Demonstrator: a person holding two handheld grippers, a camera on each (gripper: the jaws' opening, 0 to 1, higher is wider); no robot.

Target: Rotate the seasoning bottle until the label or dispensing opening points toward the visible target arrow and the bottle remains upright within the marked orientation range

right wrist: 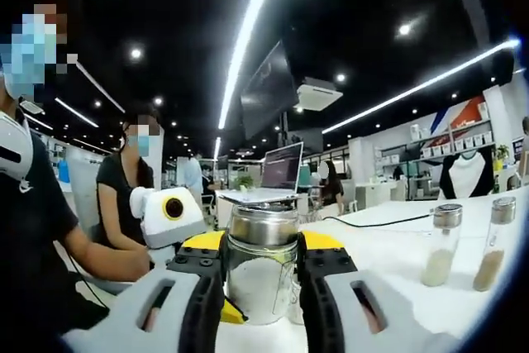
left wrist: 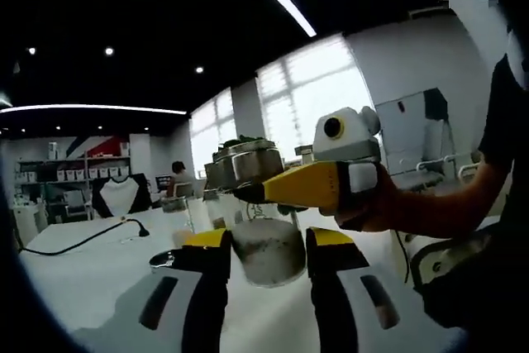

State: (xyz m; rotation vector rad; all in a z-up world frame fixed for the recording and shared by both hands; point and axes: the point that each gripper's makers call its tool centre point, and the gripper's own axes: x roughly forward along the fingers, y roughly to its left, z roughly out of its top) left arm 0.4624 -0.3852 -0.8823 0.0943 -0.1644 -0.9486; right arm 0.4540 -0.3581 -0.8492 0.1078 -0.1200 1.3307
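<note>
Glass seasoning bottle (right wrist: 263,266) stands upright on the white table (right wrist: 397,245), clenched at six o'clock between the right gripper (right wrist: 260,274) jaws near its metal cap. The left gripper (left wrist: 269,258) jaws flank the bottle's lower body; contact is unclear. Two small shakers (right wrist: 463,244) stand well apart at three o'clock, bare tabletop between. A cable (left wrist: 78,241) trails at nine o'clock.

Open-plan office: white desks (right wrist: 413,241), laptop (right wrist: 281,169), storage shelves (left wrist: 70,175).
</note>
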